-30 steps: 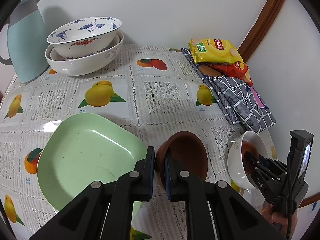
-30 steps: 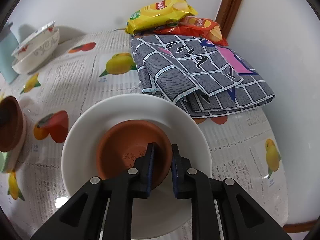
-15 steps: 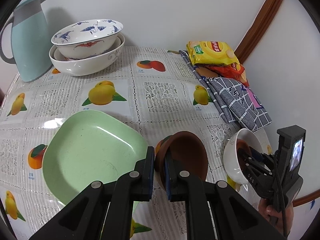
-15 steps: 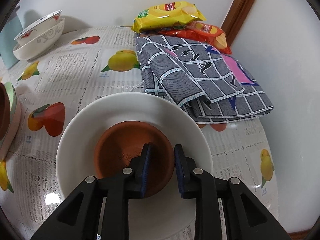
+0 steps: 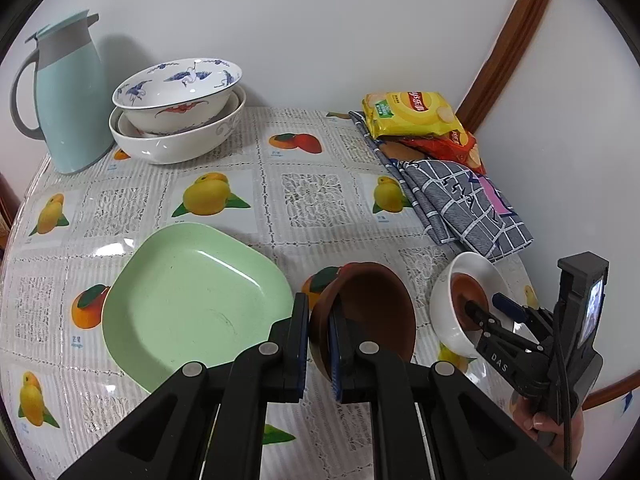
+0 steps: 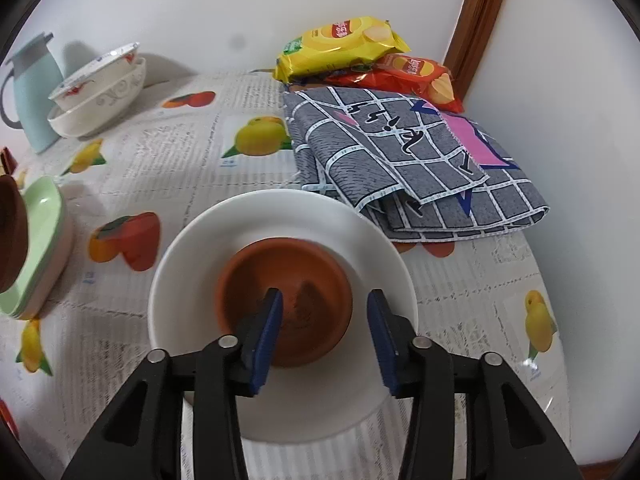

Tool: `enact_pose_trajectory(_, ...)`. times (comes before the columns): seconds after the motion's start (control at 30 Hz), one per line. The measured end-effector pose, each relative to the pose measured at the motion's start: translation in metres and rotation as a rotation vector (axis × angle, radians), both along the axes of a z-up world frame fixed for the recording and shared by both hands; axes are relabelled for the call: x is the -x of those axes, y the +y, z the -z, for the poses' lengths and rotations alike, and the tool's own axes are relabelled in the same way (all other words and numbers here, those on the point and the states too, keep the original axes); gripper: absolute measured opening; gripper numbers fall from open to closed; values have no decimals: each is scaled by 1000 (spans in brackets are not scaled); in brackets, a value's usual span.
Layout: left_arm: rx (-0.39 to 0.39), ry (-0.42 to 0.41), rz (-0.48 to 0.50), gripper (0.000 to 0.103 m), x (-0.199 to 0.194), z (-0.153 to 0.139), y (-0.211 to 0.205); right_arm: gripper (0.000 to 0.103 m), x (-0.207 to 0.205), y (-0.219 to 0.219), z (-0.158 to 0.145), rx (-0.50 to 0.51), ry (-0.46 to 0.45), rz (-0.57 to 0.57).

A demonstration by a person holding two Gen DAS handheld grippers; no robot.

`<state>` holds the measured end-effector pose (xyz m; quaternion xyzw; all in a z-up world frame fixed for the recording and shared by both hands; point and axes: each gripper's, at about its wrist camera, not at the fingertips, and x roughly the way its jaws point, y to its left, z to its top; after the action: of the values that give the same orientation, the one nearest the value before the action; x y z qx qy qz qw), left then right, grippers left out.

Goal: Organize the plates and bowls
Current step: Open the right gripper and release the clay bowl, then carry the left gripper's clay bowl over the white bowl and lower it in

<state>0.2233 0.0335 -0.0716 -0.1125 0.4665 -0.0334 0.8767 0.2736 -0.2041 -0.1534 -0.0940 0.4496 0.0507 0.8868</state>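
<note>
My left gripper (image 5: 319,334) is shut on the rim of a dark brown bowl (image 5: 372,308) and holds it tilted above the table, just right of a light green square plate (image 5: 188,300). My right gripper (image 6: 324,334) is open, its fingers straddling the near rim of a small terracotta bowl (image 6: 288,300) that sits inside a white bowl (image 6: 192,280). The right gripper (image 5: 484,312) and the white bowl (image 5: 444,308) also show at the right of the left wrist view. The green plate (image 6: 44,216) and the brown bowl (image 6: 10,232) show at the left edge of the right wrist view.
Two stacked patterned white bowls (image 5: 176,108) and a pale blue jug (image 5: 68,96) stand at the back left by the wall. A folded grey checked cloth (image 6: 408,160) and yellow and red crisp bags (image 6: 340,48) lie at the back right. The table edge runs close on the right.
My right gripper has opened and let go of the terracotta bowl's rim, which now rests in the white bowl. My left gripper still holds the brown bowl, drawn back a little.
</note>
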Motion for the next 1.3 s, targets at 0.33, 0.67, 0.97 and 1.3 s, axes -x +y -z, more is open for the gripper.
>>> enact_pose_trajectory(0.33,-21,-7,25,9,4,-8,-33,48,30,-15,-24,-41,-66,-9)
enact_pose_trajectory(0.67,25,-27,44,9,5,-10,-70,55,67,-63,-46,-53,-135,35)
enact_pose_trajectory(0.97,31,-11,78,9,-7,5,-109,56,89,-108,-50,-71,-169,97)
enact_pose_trajectory(1.3,13,26,91,9,-32,25,-140,56,100,-127,-35,-21,-186,109)
